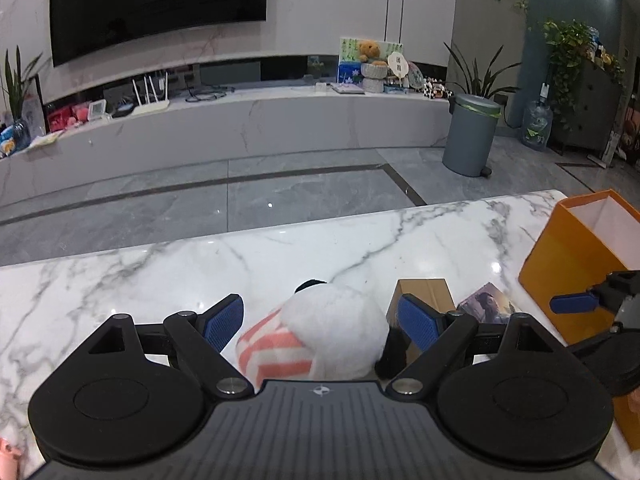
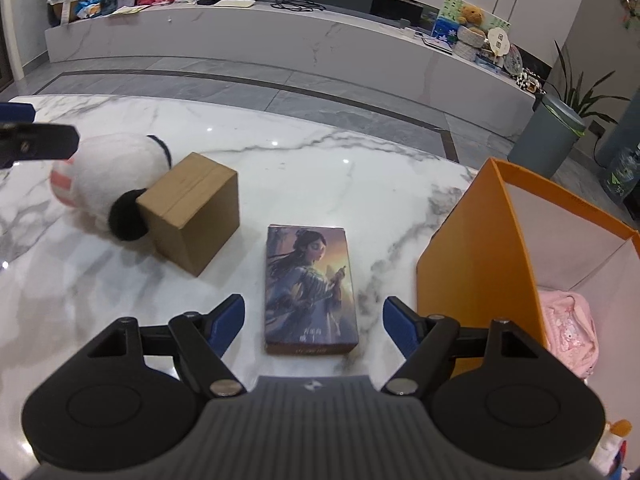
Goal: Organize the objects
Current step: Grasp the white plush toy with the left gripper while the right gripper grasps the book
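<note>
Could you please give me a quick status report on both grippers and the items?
Left gripper open, straddling white plush toy with pink stripes. Right gripper open over illustrated card box. Brown cardboard box touching plush. Orange paper bag alongside.

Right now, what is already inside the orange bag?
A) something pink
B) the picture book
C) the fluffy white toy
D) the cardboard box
A: in the right wrist view, a pink item lies at the bottom of the orange bag, while the cardboard box, the picture book and the fluffy white toy are all out on the marble table.
</note>
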